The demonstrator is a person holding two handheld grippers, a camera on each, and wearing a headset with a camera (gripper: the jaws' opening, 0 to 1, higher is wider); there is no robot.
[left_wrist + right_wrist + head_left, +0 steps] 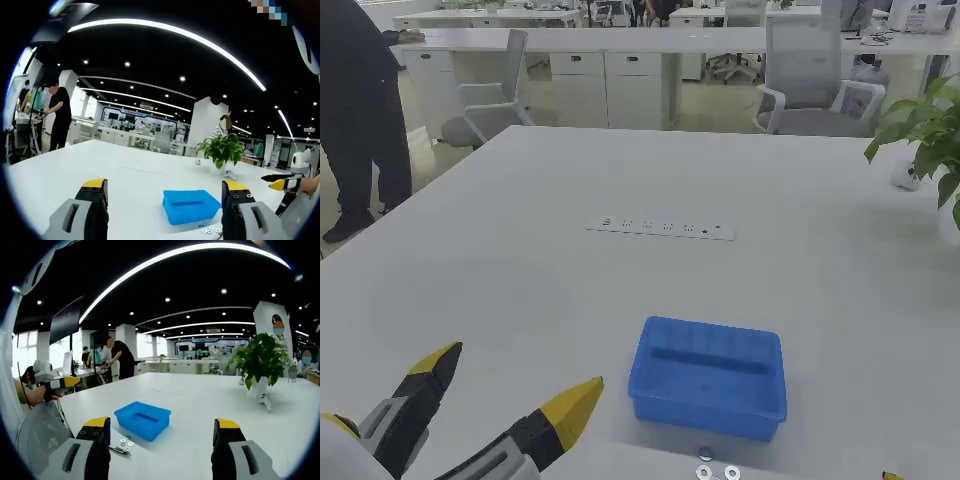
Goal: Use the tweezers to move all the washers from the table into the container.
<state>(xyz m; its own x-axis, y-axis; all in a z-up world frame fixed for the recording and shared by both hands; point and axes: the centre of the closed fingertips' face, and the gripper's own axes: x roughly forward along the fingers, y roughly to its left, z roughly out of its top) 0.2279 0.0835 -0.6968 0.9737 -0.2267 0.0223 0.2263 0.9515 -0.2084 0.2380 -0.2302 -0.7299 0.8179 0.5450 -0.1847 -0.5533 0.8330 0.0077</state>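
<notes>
The left hand-held gripper has its black, yellow-tipped jaws spread wide, with nothing between them and nothing touching them. In the head view it hovers above the white table, off the left end of the blue rectangular plastic container and nearer the person than the container is. In the left gripper view the container shows in the gap between the jaws, well apart from both tips.

The right hand-held gripper is also spread wide and grips nothing. In its own view the container lies ahead of the left jaw, apart from it.

The container stands upright on the table with its open top facing up. The small silver metal washers lie flat in a loose cluster on the table just beside the container's near long wall, on the person's side. In the right gripper view the washers sit between the container and the left jaw tip, and the thin dark tweezers lie on the table just beside them, on the side away from the container, touched by neither hand-held gripper.

Beyond the container's far wall, well apart from it, a flat white power strip lies on the table. A leafy green potted plant stands further off, to the container's far right.
</notes>
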